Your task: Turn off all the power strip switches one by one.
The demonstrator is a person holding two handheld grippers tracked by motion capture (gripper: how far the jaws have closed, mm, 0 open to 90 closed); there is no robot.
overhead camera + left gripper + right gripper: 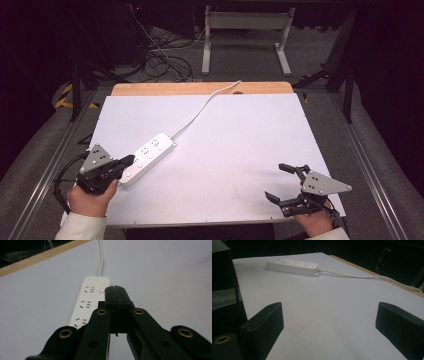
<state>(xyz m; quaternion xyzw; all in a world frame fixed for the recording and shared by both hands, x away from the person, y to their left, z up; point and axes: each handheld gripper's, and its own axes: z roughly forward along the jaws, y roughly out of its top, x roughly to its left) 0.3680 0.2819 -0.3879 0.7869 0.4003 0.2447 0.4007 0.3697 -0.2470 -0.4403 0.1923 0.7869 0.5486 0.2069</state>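
A white power strip with several sockets lies at an angle on the white tabletop, left of centre. Its white cable runs off over the far edge. My left gripper is shut with nothing between its jaws, its tips over the near end of the strip. In the left gripper view the closed tips sit beside the strip, close to its round buttons; I cannot tell whether they touch it. My right gripper stands open and empty near the front right corner, with the strip far ahead of its wide jaws.
A wooden strip borders the table's far edge. Beyond it, on the floor, are loose cables and a white table frame. A dark box stands close on the left in the right gripper view.
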